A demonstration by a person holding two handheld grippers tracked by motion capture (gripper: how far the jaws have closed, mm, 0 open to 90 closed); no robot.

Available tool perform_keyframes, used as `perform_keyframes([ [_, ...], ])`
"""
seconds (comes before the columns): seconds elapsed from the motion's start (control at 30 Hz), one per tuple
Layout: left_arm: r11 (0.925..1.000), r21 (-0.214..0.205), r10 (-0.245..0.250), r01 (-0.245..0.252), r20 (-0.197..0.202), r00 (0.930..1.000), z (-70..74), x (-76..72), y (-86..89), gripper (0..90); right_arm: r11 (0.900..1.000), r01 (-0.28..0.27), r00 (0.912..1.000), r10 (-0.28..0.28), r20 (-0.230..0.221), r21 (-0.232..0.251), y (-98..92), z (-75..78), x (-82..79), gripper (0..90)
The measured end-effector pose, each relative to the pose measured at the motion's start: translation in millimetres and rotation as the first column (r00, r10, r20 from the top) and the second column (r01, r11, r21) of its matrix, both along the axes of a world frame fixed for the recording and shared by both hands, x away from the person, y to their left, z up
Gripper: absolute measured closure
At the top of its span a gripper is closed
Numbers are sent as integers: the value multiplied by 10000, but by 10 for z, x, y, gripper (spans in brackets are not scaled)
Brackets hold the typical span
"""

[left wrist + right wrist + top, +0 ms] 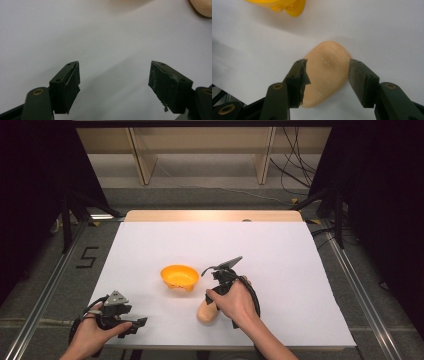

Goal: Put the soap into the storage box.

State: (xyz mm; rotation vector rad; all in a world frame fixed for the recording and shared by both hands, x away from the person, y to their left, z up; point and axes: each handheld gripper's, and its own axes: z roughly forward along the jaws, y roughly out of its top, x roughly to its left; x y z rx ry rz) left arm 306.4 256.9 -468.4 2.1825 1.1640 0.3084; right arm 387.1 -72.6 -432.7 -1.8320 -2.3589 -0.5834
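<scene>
The right gripper straddles the bun, which lies on the white table just near of the bowl; its jaws stand apart, barely touching it, so I'd squeeze gently and evenly at mid-body, lest the soft thing squash or slip. The left gripper hangs with jaws wide apart and nothing between them, left of the bowl. One bun, one bowl, two grippers.

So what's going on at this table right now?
A person works with a tool in each hand. The right tool is down over a tan bread-like piece lying on the white table, one jaw on each side of it; whether the pads press it yet is unclear. An orange bowl sits just beyond. The left tool rests open near the table's front edge, holding nothing.
</scene>
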Motion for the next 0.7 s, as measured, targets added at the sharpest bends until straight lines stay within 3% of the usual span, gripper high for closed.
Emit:
perform_keyframes([
  [0.07, 9999, 113, -11, 11, 2, 10000, -6, 5, 2, 248, 9998, 154, 9998, -155, -117, -92, 31, -18, 13, 478],
  [0.13, 9999, 126, -26, 26, 1, 10000, -9, 5, 5, 248, 9997, 17, 9995, -10, 317, -227, 43, -66, 28, 453],
  [0.17, 10000, -37, 75, -75, -160, 9998, -11, -5, 0, 248, 9992, 208, 9998, -209, -27, -340, 60, -58, 29, 451],
  [0.23, 9999, -31, 111, -111, -156, 9998, -12, -6, 1, 248, 9968, 554, 9984, -559, -61, -571, 89, -56, 20, 433],
  [0.27, 10000, 55, -26, 26, -25, 10000, -14, 2, 7, 248, 9980, 295, 9996, -298, -36, -566, 76, -73, 30, 422],
  [0.3, 10000, 18, 46, -46, -95, 9999, -16, -1, 2, 248, 9978, -327, 9985, 352, 429, -576, 46, -112, 56, 414],
  [0.37, 10000, -8, 97, -97, -164, 9998, -16, -4, -2, 248, 9981, -174, 9988, 201, 451, -597, 67, -118, 54, 400],
  [0.4, 9998, 174, -75, 75, 5, 10000, -15, 10, 9, 248, 9978, -155, 9990, 182, 416, -651, 87, -116, 51, 395],
  [0.43, 9998, 177, -71, 71, -13, 10000, -14, 8, 8, 248, 9968, 232, 9997, -232, 10, -764, 129, -102, 36, 393],
  [0.5, 9998, 182, -84, 85, -16, 10000, -16, 8, 9, 248, 9931, 508, 9984, -532, -207, -1057, 161, -104, 40, 391],
  [0.53, 10000, 78, -44, 45, -58, 10000, -17, 2, 6, 248, 9947, 322, 9995, -317, 63, -972, 164, -116, 53, 391],
  [0.6, 10000, 62, -69, 70, -84, 9999, -23, 1, 7, 248, 9901, 607, 9977, -638, -205, -1266, 209, -115, 62, 389],
  [0.63, 10000, 58, -71, 72, -89, 9999, -24, 1, 7, 248, 9904, 643, 9978, -657, -73, -1227, 232, -123, 68, 390],
  [0.67, 10000, 62, -73, 73, -83, 9999, -23, 1, 7, 248, 9893, 771, 9958, -824, -386, -1238, 273, -101, 65, 389],
  [0.7, 9999, 62, -86, 86, -72, 9999, -21, 1, 9, 248, 9889, 847, 9954, -895, -342, -1223, 300, -105, 62, 389],
])
